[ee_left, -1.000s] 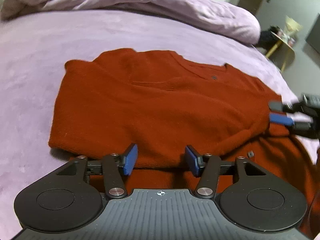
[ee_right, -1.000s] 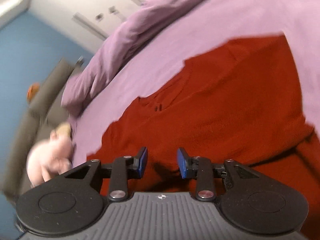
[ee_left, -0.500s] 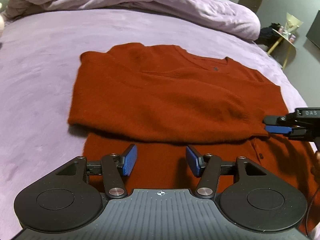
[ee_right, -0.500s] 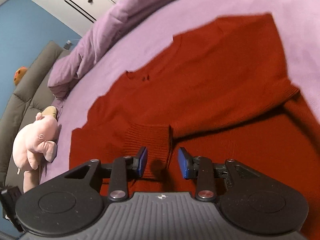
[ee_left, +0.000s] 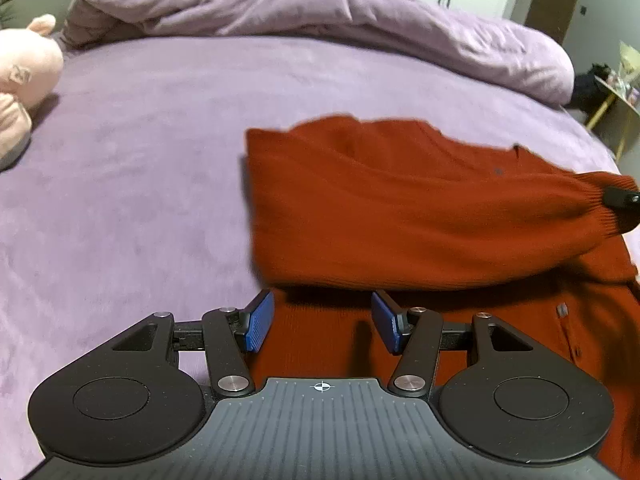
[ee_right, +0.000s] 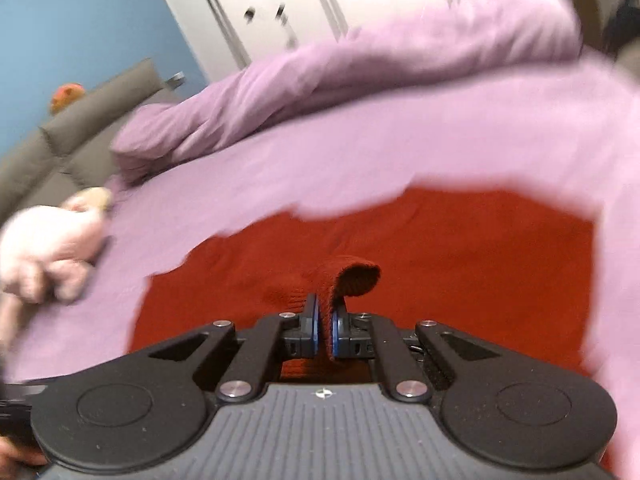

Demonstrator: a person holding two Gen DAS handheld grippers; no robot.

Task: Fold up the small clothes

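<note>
A rust-red knitted sweater (ee_left: 400, 208) lies on the purple bed, one sleeve folded across its body. My right gripper (ee_right: 325, 330) is shut on the ribbed sleeve cuff (ee_right: 352, 276), which stands up between the blue pads and is lifted off the sweater (ee_right: 480, 264) below. In the left wrist view that cuff (ee_left: 600, 200) hangs raised at the right edge, with the right gripper's tip (ee_left: 622, 197) on it. My left gripper (ee_left: 322, 326) is open over the sweater's lower part, with nothing between its fingers.
A rumpled purple duvet (ee_left: 320, 12) runs along the far side of the bed (ee_left: 120, 160). A pink plush toy (ee_left: 24, 80) lies at the left. A small yellow-legged side table (ee_left: 616, 92) stands off the bed's right side. White wardrobe doors (ee_right: 340, 0) are behind.
The right gripper shut on the sleeve cuff and lifted it, rolling as it rose. The left gripper shifted, so the sweater now sits further right in its view.
</note>
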